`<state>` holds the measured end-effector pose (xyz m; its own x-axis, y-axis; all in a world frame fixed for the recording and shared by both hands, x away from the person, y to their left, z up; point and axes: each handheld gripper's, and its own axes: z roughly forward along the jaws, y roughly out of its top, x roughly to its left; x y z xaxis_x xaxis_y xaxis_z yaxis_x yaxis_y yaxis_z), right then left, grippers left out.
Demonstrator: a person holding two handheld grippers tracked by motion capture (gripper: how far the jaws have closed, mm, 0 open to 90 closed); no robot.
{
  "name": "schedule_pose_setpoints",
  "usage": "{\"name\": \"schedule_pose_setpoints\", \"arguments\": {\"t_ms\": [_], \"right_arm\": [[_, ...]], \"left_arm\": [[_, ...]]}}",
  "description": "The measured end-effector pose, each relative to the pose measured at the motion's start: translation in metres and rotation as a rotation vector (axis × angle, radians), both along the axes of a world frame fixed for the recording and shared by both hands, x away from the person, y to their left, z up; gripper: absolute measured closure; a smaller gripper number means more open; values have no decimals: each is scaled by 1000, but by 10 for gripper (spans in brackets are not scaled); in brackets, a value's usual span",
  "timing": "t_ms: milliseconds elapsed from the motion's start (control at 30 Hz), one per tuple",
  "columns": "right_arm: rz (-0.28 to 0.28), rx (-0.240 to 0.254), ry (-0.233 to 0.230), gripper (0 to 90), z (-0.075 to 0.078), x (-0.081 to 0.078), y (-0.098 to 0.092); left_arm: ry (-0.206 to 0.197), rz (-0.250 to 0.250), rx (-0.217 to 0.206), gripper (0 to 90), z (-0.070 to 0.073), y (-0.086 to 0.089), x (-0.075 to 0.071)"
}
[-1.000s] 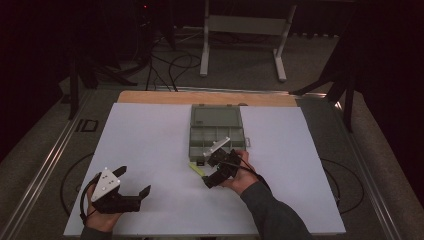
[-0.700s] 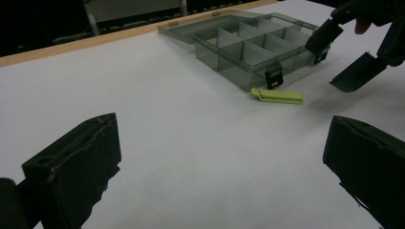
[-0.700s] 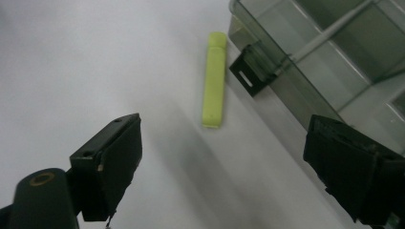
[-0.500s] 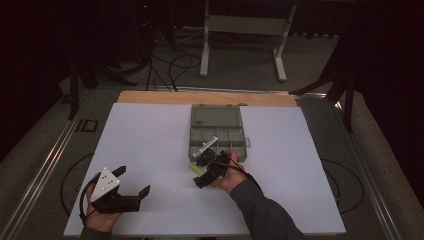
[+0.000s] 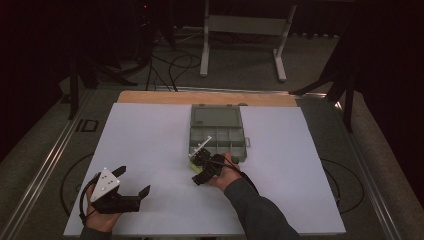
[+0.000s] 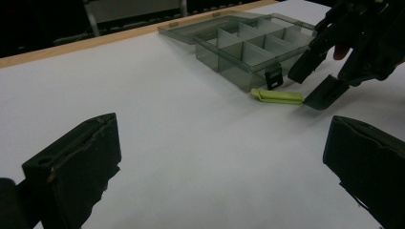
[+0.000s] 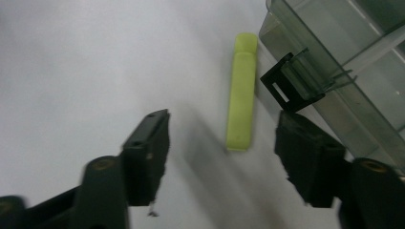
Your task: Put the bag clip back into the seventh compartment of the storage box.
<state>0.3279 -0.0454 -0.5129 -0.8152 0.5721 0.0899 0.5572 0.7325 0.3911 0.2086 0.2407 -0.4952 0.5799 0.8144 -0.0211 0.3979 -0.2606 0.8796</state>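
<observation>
The right gripper (image 7: 222, 160), its jaws just narrowing but still clear, closes in on a yellow-green strip (image 7: 241, 98) lying flat beside the compartment box (image 5: 217, 131) mid-table; small, light and seemingly stiff, it looks best pinched across its narrow width.

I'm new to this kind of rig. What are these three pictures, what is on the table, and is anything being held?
A person holds a hand-held two-jaw claw in each hand. One picture looks down from above the table; the other two come from cameras riding on each claw. On the white table sheet sits an open grey-green plastic compartment box with a small yellow-green flat strip lying beside it. The right claw has just been closing, its jaws either side of the strip's near end, not yet touching it. The left claw rests open, holding nothing.
</observation>
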Motion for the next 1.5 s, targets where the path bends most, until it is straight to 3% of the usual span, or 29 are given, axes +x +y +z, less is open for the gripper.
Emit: {"name": "schedule_pose_setpoints", "arguments": {"t_ms": [67, 300, 867, 1267, 1500], "right_arm": [[-2, -5, 9, 468, -3, 2, 1], [-8, -22, 18, 568, -6, 4, 4], [-22, -54, 2, 769, -12, 11, 5], [40, -54, -18, 779, -9, 6, 7], [34, -53, -23, 780, -1, 5, 6]], "left_arm": [[1, 0, -1, 0, 0, 0, 0], [0, -1, 1, 0, 0, 0, 0], [2, -5, 4, 0, -1, -2, 0], [3, -3, 4, 0, -1, -1, 1], [2, 0, 3, 0, -1, 0, 1]]}}
